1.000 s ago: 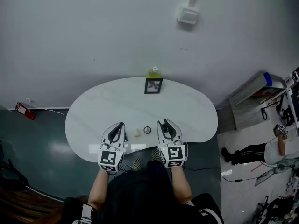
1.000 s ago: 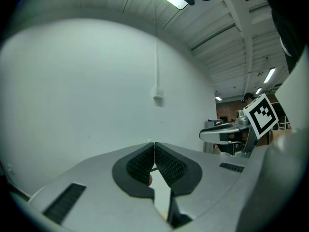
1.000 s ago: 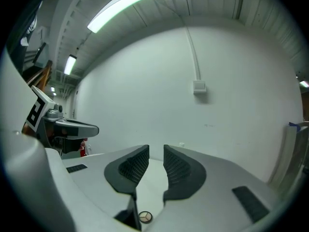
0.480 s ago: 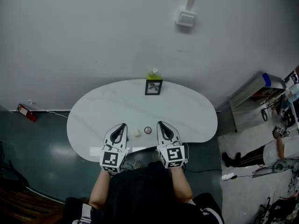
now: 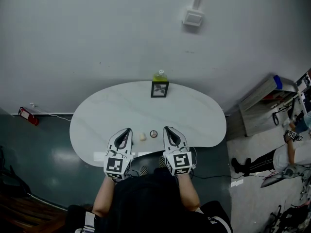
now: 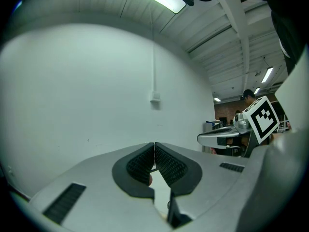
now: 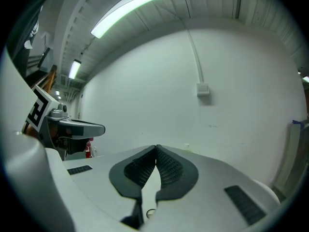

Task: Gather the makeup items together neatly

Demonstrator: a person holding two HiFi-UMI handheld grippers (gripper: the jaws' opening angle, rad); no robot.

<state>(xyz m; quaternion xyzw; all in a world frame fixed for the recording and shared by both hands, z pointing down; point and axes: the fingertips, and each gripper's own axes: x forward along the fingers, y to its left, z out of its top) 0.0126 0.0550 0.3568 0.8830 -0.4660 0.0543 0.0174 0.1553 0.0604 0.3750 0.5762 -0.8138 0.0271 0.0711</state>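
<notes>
Two small makeup items lie near the front edge of the white oval table (image 5: 112,108): a cream-coloured piece (image 5: 142,137) and a small round compact (image 5: 153,134). They sit between my two grippers. My left gripper (image 5: 128,129) rests just left of the cream piece, its jaws shut and empty (image 6: 154,145). My right gripper (image 5: 166,128) rests just right of the round compact, jaws also shut on nothing (image 7: 156,147). In both gripper views the jaws point at the bare wall, and the items are mostly hidden below them.
A small dark picture frame (image 5: 159,89) stands at the table's far edge with a yellow-green bottle (image 5: 160,75) behind it. A grey cabinet (image 5: 262,103) and a person's legs (image 5: 255,160) are off to the right. A red object (image 5: 24,115) lies on the floor at left.
The head view has shifted slightly. Both grippers stay near the front edge beside the two items. The person at the right edge has moved.
</notes>
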